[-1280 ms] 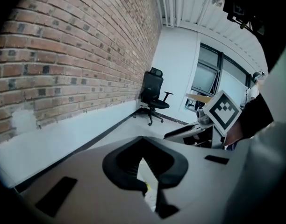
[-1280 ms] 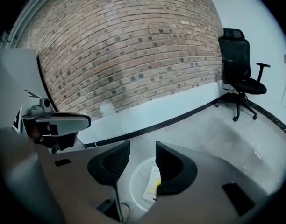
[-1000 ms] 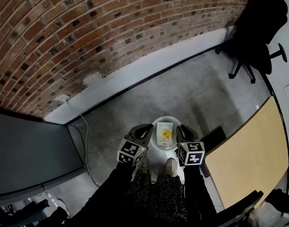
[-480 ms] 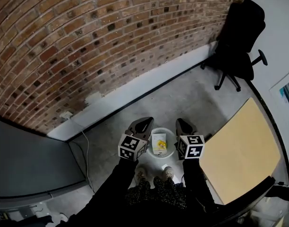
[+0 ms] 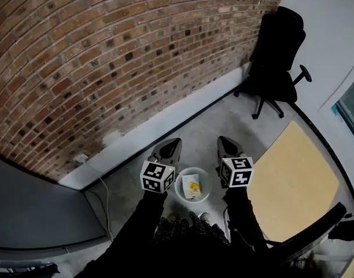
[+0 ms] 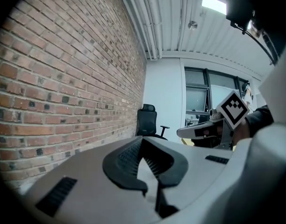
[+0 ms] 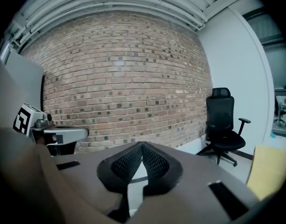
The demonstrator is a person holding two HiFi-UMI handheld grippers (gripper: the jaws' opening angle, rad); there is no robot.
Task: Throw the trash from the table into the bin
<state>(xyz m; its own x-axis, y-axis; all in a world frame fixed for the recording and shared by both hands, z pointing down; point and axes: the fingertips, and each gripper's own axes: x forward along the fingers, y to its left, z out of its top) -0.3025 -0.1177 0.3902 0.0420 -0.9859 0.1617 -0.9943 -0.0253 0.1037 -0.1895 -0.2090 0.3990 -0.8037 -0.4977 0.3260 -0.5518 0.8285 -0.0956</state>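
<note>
A white round bin [image 5: 178, 187] stands on the grey floor by my feet, with a white and yellow packet [image 5: 192, 186] lying in it. Both grippers are held high above the bin, one on each side, pointing toward the brick wall. In the head view the left gripper [image 5: 172, 143] is left of the bin and the right gripper [image 5: 222, 141] is right of it. The left gripper [image 6: 142, 140] has its tips together and holds nothing. The right gripper [image 7: 142, 144] has just been closing; its tips meet with nothing between them.
A light wooden table [image 5: 292, 178] lies at the right, bare where it shows. A black office chair [image 5: 275, 57] stands by the wall at the back right. A grey panel [image 5: 32, 207] fills the left, with a cable [image 5: 104, 204] on the floor beside it.
Both grippers have risen away from the bin. The bin has slid lower in the head view and looks smaller. The packet lies in the bin throughout.
</note>
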